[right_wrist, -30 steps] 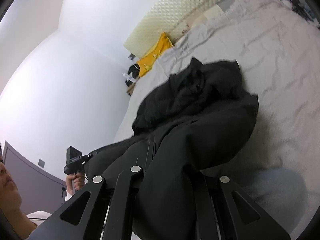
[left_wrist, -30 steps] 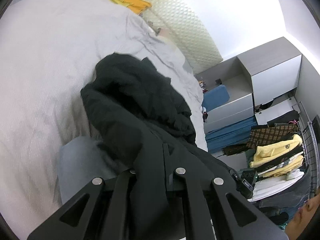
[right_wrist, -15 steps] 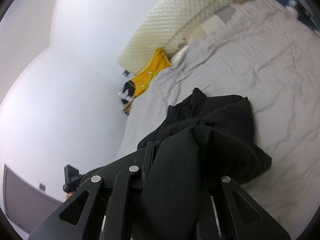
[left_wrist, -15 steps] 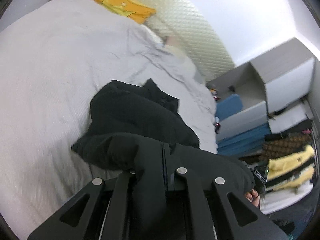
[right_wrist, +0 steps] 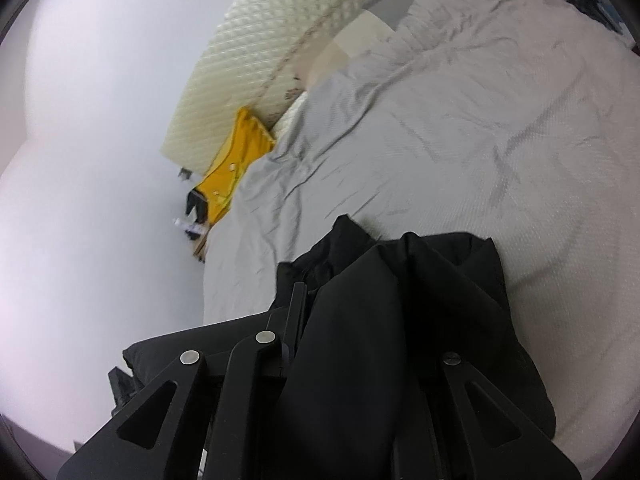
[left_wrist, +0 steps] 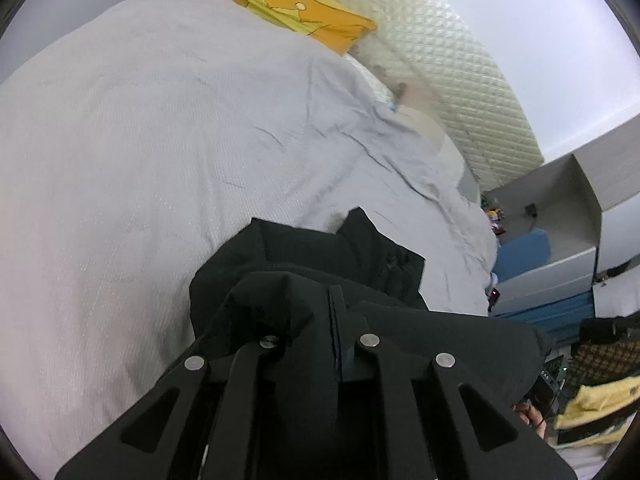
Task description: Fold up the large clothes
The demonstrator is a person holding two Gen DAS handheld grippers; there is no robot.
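The left gripper [left_wrist: 334,300] was closed on a fold of the large black fabric garment [left_wrist: 372,256], and the right gripper [right_wrist: 298,300] was likewise clamped on the same garment [right_wrist: 432,280]. The garment hung from both over the near part of the grey quilted bed cover [left_wrist: 140,140], a yellow pillow [left_wrist: 296,12] lying far off by the cream padded headboard [left_wrist: 452,68].
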